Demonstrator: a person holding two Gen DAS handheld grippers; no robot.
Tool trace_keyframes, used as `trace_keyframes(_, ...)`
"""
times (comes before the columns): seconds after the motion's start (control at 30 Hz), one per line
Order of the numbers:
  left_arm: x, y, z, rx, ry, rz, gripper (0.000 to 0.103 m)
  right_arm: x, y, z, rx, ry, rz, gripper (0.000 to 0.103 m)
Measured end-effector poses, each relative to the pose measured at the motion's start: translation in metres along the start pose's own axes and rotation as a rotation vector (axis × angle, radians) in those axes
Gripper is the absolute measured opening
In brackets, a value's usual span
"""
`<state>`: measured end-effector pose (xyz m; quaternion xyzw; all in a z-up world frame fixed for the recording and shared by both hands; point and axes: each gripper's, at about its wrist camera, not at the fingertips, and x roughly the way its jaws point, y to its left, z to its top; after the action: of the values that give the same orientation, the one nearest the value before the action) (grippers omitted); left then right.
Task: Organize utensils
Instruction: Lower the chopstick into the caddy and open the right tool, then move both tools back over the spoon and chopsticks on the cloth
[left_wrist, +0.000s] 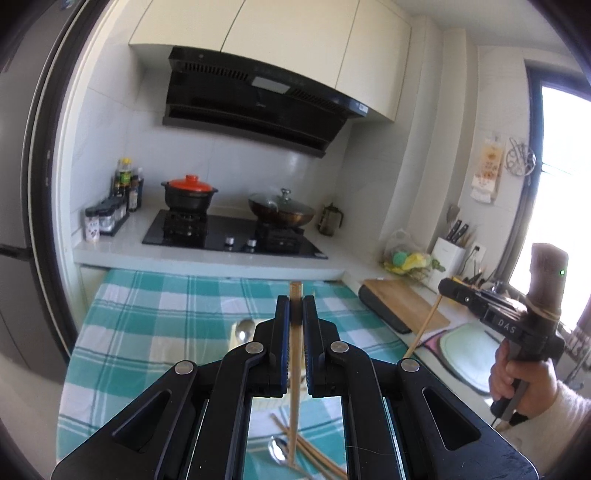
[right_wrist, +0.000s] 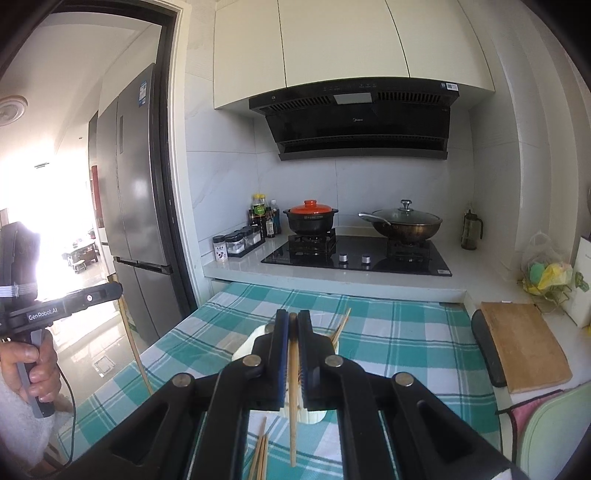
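My left gripper (left_wrist: 296, 301) is shut on one wooden chopstick (left_wrist: 294, 387) that hangs steeply above the teal checked cloth (left_wrist: 147, 325). Under it lie two metal spoons (left_wrist: 277, 448) and loose chopsticks (left_wrist: 317, 459). My right gripper (right_wrist: 293, 317) is shut on another chopstick (right_wrist: 293, 413), held over a white utensil holder (right_wrist: 255, 343) with chopsticks (right_wrist: 341, 325) standing in it. More loose chopsticks (right_wrist: 260, 454) lie on the cloth in front of the holder. Each view shows the other gripper at its side, with a hand on the handle: the right gripper (left_wrist: 445, 288), the left gripper (right_wrist: 116, 290).
Behind the cloth is a black hob (left_wrist: 236, 236) with a red-lidded pot (left_wrist: 190, 194) and a lidded wok (left_wrist: 282, 212). A wooden cutting board (right_wrist: 524, 343), a knife block (left_wrist: 447, 258) and a bag (left_wrist: 406, 258) are on the right counter. A grey fridge (right_wrist: 136, 184) stands left.
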<state>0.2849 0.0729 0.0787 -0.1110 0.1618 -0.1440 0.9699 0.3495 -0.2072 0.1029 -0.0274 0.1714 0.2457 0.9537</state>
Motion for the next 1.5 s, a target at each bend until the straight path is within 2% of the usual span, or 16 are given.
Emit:
trace_keyframes(0.23,0.040,-0.001,0.046,0.033,-0.161,0.090,0.005,0.037,-0.005,0.045,-0.027,-0.091,-0.062,0.005)
trace_keyframes(0.33,0.067,0.002,0.049,0.048,-0.178,0.126,0.005,0.059,-0.007,0.051,-0.012,-0.118,-0.066,0.005)
trace_keyframes(0.53,0.139,0.013,0.028,0.018,-0.039,0.131,0.005,0.116,-0.021,0.033,0.049,-0.052,-0.029,0.005)
trace_keyframes(0.7,0.193,0.018,-0.004,-0.004,0.101,0.126,0.005,0.166,-0.039,0.002,0.145,0.082,0.026,0.005)
trace_keyframes(0.87,0.236,0.010,-0.032,0.027,0.260,0.092,0.006,0.210,-0.050,-0.028,0.210,0.238,0.042,0.005)
trace_keyframes(0.93,0.247,0.007,-0.042,0.033,0.314,0.096,0.006,0.220,-0.055,-0.036,0.242,0.267,0.038,0.006)
trace_keyframes(0.97,0.250,0.005,-0.046,0.033,0.339,0.096,0.011,0.223,-0.057,-0.038,0.250,0.277,0.031,0.009)
trace_keyframes(1.0,0.250,0.005,-0.050,0.030,0.367,0.093,0.017,0.224,-0.058,-0.040,0.253,0.278,0.019,0.009)
trace_keyframes(1.03,0.247,0.005,-0.053,0.026,0.386,0.095,0.037,0.222,-0.059,-0.040,0.253,0.276,0.010,0.010)
trace_keyframes(1.07,0.240,0.005,-0.054,0.026,0.387,0.099,0.056,0.218,-0.060,-0.040,0.255,0.272,0.003,0.019)
trace_keyframes(1.1,0.231,0.005,-0.056,0.034,0.377,0.105,0.063,0.212,-0.062,-0.040,0.257,0.264,-0.002,0.029)
trace_keyframes(1.13,0.222,0.005,-0.057,0.050,0.373,0.112,0.070,0.203,-0.064,-0.040,0.254,0.253,-0.016,0.049)
trace_keyframes(1.17,0.211,0.006,-0.060,0.071,0.382,0.117,0.073,0.194,-0.064,-0.040,0.243,0.241,-0.032,0.056)
trace_keyframes(1.3,0.165,0.016,-0.095,0.155,0.491,0.147,0.081,0.151,-0.066,-0.064,0.154,0.260,-0.082,0.056)
trace_keyframes(1.4,0.127,0.031,-0.141,0.146,0.591,0.181,0.083,0.119,-0.071,-0.111,0.129,0.333,-0.118,0.056)
trace_keyframes(1.5,0.093,0.042,-0.190,0.069,0.643,0.223,0.083,0.087,-0.073,-0.173,0.135,0.414,-0.177,0.056)
